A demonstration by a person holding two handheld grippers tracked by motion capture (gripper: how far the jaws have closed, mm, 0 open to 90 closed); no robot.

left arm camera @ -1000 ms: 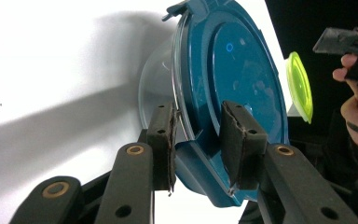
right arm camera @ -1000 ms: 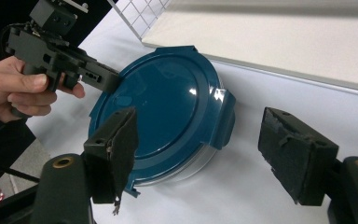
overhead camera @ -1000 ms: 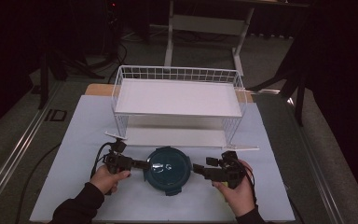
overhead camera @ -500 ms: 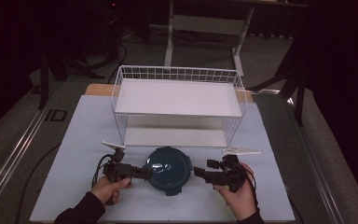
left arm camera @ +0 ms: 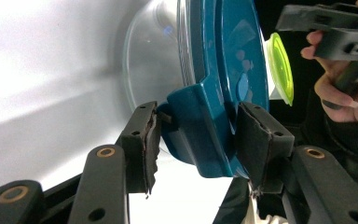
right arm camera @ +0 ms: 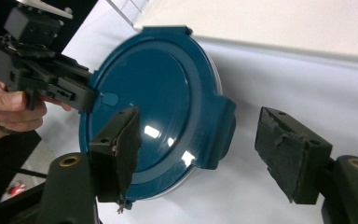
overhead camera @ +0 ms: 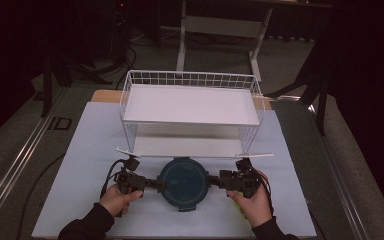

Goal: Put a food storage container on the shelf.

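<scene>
A round clear container with a teal clip-on lid [overhead camera: 184, 182] sits on the white mat just in front of the wire rack. My left gripper [overhead camera: 155, 184] reaches its left side. In the left gripper view my left gripper [left arm camera: 198, 128] straddles a teal lid tab [left arm camera: 200, 135]; the jaws have just been opening, and the pads [left arm camera: 144, 140] stand close beside the tab without squeezing it. My right gripper [overhead camera: 213, 181] meets the lid's right side. In the right gripper view my right gripper [right arm camera: 200, 135] is wide open around the other tab [right arm camera: 221, 126].
A white two-shelf wire rack [overhead camera: 190, 105] stands right behind the container, with its lower shelf edge close to the lid. The white mat [overhead camera: 80, 165] covers the table. A lime-green lid [left arm camera: 279, 67] lies beyond the container, near the right hand.
The left hand and its gripper have shifted slightly toward the near edge of the table. The container and the right gripper have stayed where they were.
</scene>
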